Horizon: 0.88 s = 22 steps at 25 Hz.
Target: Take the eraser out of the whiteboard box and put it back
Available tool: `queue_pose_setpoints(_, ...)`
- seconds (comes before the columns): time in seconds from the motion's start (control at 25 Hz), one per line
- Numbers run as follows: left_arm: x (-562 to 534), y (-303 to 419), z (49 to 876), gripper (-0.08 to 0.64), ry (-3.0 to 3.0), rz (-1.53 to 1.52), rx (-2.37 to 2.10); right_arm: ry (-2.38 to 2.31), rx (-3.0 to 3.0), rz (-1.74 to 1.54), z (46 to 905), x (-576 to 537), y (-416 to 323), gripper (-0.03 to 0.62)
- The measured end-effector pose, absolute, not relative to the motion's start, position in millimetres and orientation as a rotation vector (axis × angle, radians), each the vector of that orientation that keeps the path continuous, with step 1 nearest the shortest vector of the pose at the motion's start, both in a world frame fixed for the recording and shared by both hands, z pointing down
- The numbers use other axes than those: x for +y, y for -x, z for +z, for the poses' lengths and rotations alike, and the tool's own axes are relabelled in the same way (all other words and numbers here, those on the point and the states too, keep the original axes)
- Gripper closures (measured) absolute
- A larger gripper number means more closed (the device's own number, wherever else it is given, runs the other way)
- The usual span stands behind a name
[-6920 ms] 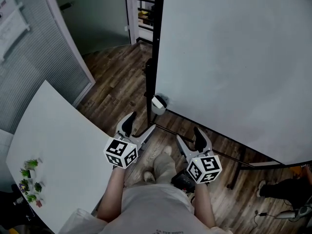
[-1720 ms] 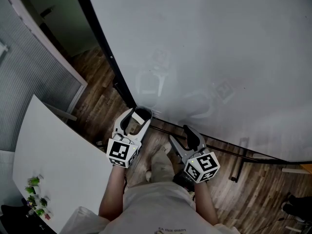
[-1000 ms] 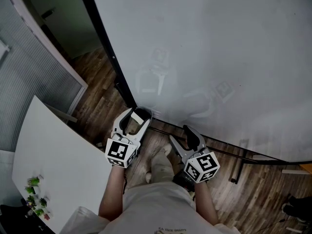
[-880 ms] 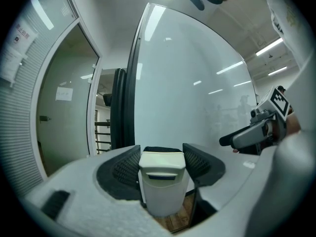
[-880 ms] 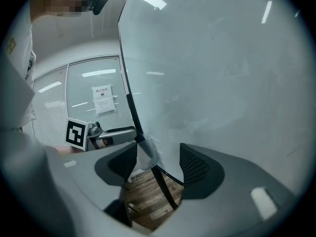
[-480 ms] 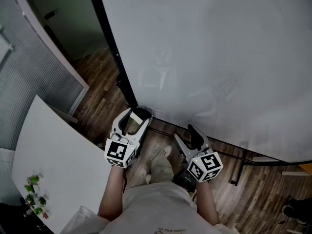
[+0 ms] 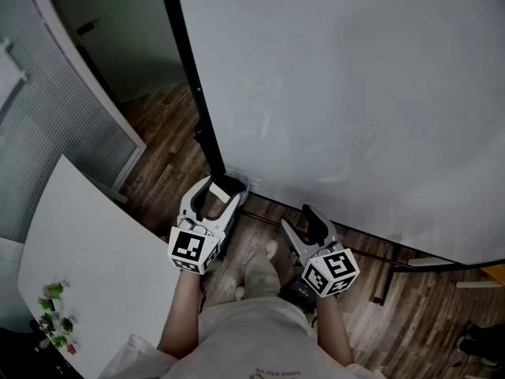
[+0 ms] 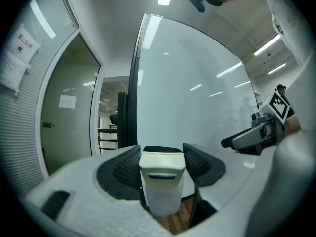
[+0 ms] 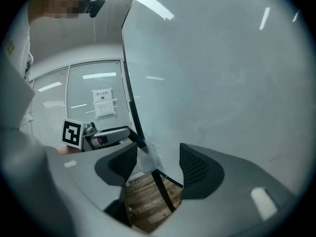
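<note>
Two grippers sit low by the whiteboard (image 7: 355, 93) in head view: left gripper (image 7: 223, 186) at its bottom corner, right gripper (image 7: 301, 221) near, over wood floor (image 7: 158, 148).

Left gripper view: jaws clamped on eraser (image 8: 162, 164) sides, eraser seated in whiteboard box (image 8: 161, 201). Lift straight up w/o tilt, firm grip, so box isn't dragged.

Right gripper view: jaws apart, empty. Keep it clear.

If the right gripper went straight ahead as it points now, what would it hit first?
Probably the whiteboard near its lower edge; the right gripper is open and empty, though depth is unclear.
</note>
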<state>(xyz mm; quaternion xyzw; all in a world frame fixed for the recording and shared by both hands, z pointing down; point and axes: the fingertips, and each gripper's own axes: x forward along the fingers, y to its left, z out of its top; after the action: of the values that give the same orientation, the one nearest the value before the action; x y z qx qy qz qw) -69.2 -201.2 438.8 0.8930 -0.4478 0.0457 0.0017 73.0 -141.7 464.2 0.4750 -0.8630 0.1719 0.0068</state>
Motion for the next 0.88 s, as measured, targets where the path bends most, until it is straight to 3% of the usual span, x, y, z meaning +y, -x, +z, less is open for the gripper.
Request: queue_pose_setpoints(0.88,-186.5,79.5,414.0,0.295,-2.825,0.060,-1.425,-1.467,-2.729,0.491,449.0,-132.9,-57.8,0.322)
